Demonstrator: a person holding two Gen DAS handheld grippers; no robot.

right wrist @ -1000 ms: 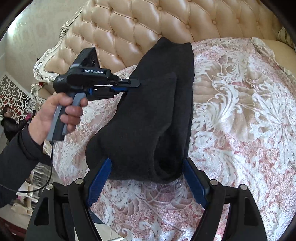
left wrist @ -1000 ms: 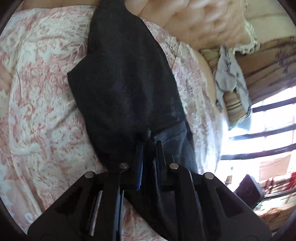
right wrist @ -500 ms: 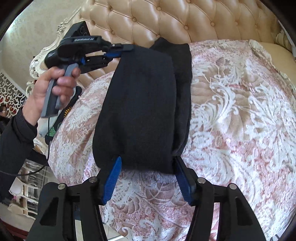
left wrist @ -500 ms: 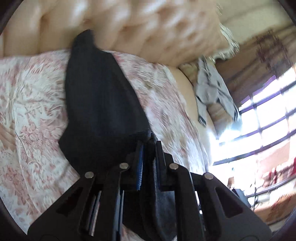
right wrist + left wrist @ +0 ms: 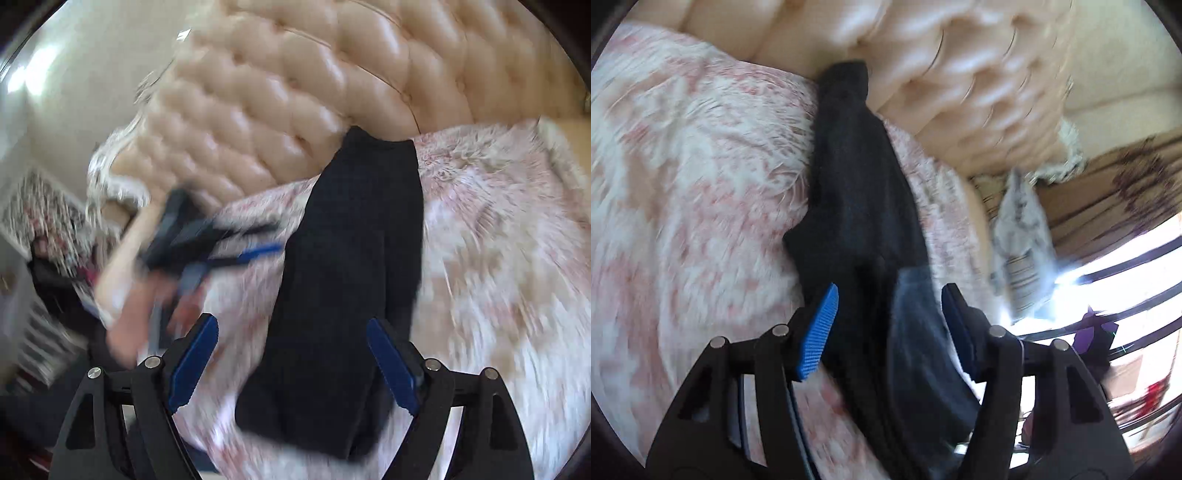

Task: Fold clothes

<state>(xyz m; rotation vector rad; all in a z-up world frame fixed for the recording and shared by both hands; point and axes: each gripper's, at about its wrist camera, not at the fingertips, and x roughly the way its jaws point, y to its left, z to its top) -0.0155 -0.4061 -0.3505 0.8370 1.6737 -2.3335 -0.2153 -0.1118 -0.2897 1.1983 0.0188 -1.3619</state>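
Both claws have just been opening. The left gripper (image 5: 888, 314) stands parted with the black garment (image 5: 860, 206) loose between its pads, unpinched; the right gripper (image 5: 291, 354) gapes wider over the same cloth's near end. It runs ahead along the bedspread (image 5: 498, 258) to the headboard (image 5: 295, 92). It looks soft, light and floppy; I'd pinch corners or hems. No containers show.

The left gripper (image 5: 888, 317) has just been opening, and its blue pads (image 5: 818, 334) stand apart. The dark cloth (image 5: 864, 206) lies between them on the pink and white bed cover (image 5: 683, 184). The pads do not seem to press it, though the picture is blurry. The cloth reaches up to the puffy headboard (image 5: 960, 74).
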